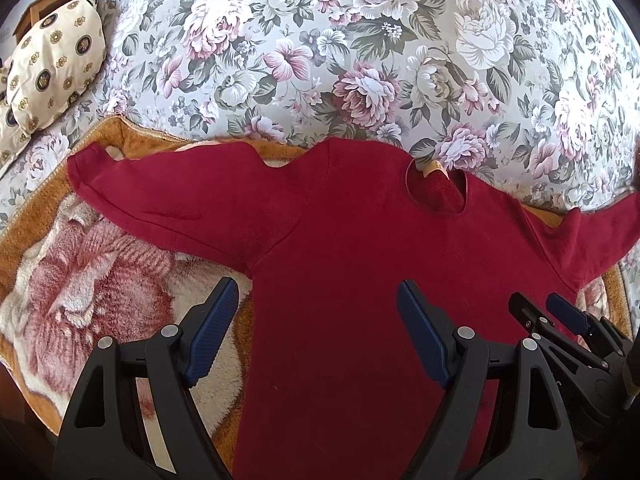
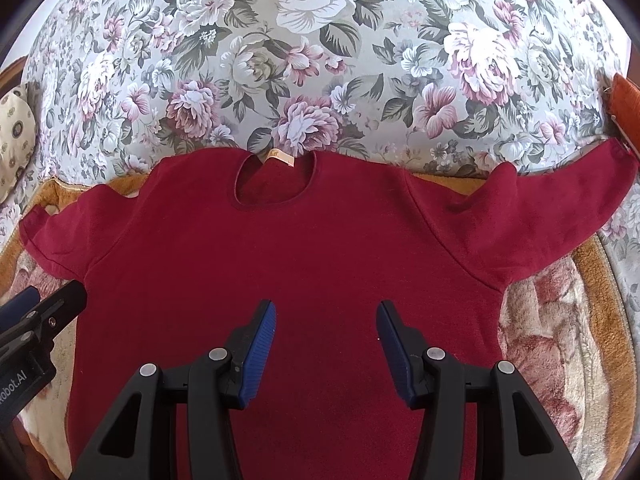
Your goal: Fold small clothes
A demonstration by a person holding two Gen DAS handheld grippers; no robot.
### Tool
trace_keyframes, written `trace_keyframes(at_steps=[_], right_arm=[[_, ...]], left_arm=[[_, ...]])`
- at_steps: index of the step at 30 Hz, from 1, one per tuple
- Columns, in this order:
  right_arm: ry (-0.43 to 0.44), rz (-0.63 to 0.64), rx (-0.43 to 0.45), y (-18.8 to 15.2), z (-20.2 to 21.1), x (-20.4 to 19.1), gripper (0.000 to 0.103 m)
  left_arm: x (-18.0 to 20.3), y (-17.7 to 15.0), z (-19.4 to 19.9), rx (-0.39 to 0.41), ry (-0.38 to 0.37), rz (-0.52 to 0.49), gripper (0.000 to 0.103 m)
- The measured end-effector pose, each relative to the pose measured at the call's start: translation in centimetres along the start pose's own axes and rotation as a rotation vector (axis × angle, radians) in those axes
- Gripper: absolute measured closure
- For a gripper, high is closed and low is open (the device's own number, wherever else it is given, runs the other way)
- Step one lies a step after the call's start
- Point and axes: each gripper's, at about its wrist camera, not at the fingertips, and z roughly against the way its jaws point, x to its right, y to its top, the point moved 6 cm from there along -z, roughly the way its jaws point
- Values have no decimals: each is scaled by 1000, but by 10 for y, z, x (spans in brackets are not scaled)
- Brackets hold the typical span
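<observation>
Red sweater [image 2: 288, 280]: spread flat, front up, on a fleece blanket [image 1: 80, 288] over a floral bedspread [image 1: 360, 60]; collar at 12 o'clock, sleeves out toward 9 and 3.

Your left tongs [image 1: 316, 320]: tilted steeply down, spread wide, empty, straddling the sweater's side edge below the armpit.

Your right tongs [image 2: 326, 332]: tilted steeply down, spread wide, empty, hovering over the chest.

Patterned pillow [image 1: 52, 68]: at 10 o'clock.

Dark red shirt [image 2: 288, 264] w/ tan neck tag [image 2: 280, 157], grey cover [image 2: 320, 60] in pink/white/green floral, orange-bordered blanket [image 1: 80, 272] w/ pink flower, cream medallion-print pillow [image 1: 56, 76], black grippers, blue pads [image 2: 260, 352].
</observation>
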Motion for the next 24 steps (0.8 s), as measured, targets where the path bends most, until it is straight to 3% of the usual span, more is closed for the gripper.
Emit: trace_keyframes(at_steps=[7, 11, 19, 24], right_arm=[[4, 33, 8, 8, -9, -16, 53], [9, 44, 9, 9, -13, -23, 53], [0, 44, -24, 5, -19, -23, 53], [3, 71, -3, 9, -19, -28, 53]], left_arm=[[-39, 16, -12, -16, -6, 84, 21], [-50, 18, -16, -16, 19, 87, 21], [-50, 11, -23, -51, -22, 83, 21], [-80, 10, -23, -61, -17, 121, 21]])
